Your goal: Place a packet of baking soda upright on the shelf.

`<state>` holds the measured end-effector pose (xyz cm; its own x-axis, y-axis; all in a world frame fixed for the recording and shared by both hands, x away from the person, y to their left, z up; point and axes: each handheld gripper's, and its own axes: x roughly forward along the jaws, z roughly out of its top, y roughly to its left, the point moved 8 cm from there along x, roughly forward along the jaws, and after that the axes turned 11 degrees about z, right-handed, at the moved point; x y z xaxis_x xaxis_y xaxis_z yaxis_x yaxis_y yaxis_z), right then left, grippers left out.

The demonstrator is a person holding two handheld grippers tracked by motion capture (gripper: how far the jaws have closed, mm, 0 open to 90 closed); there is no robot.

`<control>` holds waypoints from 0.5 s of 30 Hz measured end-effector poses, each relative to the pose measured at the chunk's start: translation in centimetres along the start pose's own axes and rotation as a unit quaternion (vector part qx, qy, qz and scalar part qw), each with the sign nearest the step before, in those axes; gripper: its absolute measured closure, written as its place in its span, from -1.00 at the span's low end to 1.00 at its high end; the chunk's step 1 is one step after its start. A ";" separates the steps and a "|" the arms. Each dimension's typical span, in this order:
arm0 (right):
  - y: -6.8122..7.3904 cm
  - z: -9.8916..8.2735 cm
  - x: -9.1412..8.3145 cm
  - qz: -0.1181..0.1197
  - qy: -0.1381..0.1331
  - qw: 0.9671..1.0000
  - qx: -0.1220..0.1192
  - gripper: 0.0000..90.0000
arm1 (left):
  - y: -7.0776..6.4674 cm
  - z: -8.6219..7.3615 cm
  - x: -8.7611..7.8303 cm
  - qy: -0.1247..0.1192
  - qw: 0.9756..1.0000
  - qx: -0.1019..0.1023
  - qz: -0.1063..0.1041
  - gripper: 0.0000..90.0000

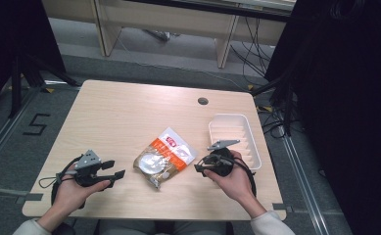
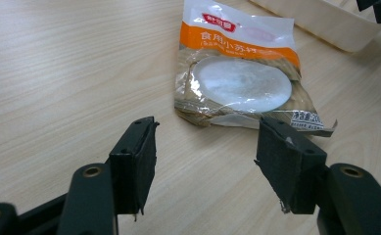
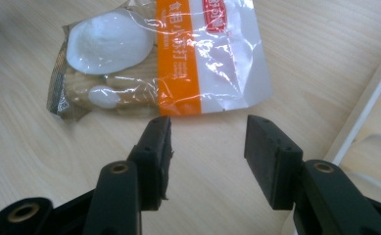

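The packet (image 1: 164,158) lies flat mid-bench, between both grippers, with the tray (image 1: 235,139) at its right. Left gripper (image 1: 115,169) and right gripper (image 1: 198,167) hover, fingers apart and empty. This looks like the approach; next, one must close on a packet edge.

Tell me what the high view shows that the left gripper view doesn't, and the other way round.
High view alone: the whole table with its round hole, both hands, the left gripper and the floor around it. Left gripper view alone: the close print on the packet, including its small label at the lower corner, and the faces of that gripper's open pads. Both share the orange and white packet lying flat, the white tray beyond it, and a bit of the right gripper.
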<state>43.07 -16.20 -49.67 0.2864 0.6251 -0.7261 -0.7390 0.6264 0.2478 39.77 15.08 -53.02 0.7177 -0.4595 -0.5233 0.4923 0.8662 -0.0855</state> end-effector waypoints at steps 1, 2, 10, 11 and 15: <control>-0.2 0.4 0.1 -0.003 -0.002 1.000 -0.001 0.17 | 0.1 -0.1 0.0 0.003 1.000 0.002 0.002 -0.13; -0.4 0.8 0.1 -0.004 0.000 1.000 -0.003 0.17 | 0.2 -0.1 0.0 0.002 1.000 0.002 0.000 -0.13; -1.4 3.5 1.2 0.008 0.056 0.998 0.014 0.12 | 0.1 -0.1 0.3 0.006 1.000 0.002 -0.002 -0.13; -1.6 3.8 1.4 0.011 0.064 0.998 0.014 0.13 | 0.1 -0.1 0.3 0.007 1.000 0.001 -0.003 -0.13; -2.3 5.1 2.3 0.021 0.084 0.996 0.027 0.13 | 0.0 -0.2 0.4 0.007 1.000 0.000 -0.007 -0.13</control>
<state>48.58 -13.81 -48.62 0.1476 0.5674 -0.8101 -0.7126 0.6290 0.3107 39.95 14.96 -53.34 0.7043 -0.4688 -0.5331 0.5025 0.8597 -0.0921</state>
